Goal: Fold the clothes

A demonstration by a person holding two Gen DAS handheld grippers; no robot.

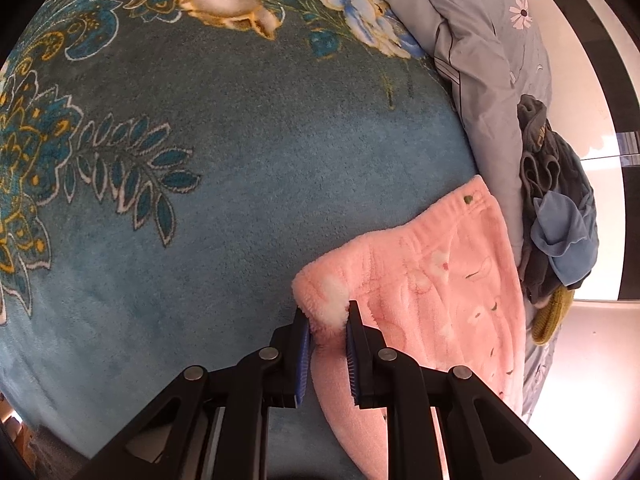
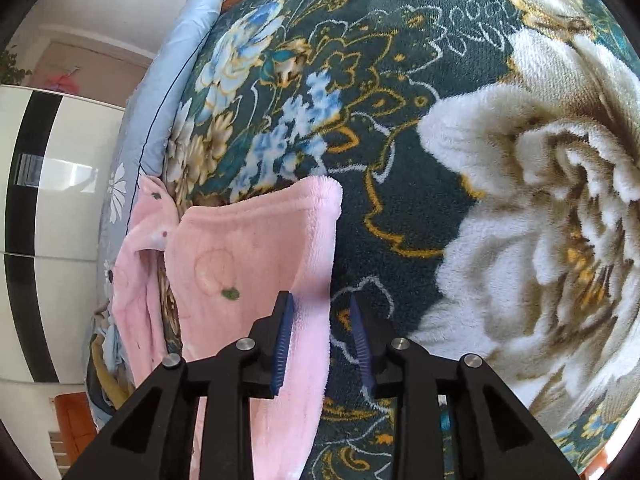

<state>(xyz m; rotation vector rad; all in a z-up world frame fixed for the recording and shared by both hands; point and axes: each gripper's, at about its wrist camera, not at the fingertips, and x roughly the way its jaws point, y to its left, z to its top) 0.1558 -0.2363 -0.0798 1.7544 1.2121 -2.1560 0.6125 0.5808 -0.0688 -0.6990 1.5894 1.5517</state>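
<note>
- Pinching a fluffy corner of the pink garment [image 1: 432,280], lying by the bed's [image 1: 240,160] edge, the left gripper [image 1: 328,320] is risking slippage: a shallow bite.
- Straddling the garment's side edge, the right gripper [image 2: 322,312] is standing open, so one-sided lifting is risking bunching.

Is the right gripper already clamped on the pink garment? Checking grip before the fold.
No: the right gripper is open, straddling the pink garment edge.

Your bed is covered by a teal floral blanket [image 1: 248,152]. A pink fleece garment [image 1: 440,288] lies on it toward 4 o'clock in the left wrist view. Along the 2 o'clock edge runs a grey daisy-print quilt [image 1: 480,48], with a heap of dark clothes [image 1: 560,200] on it.
</note>
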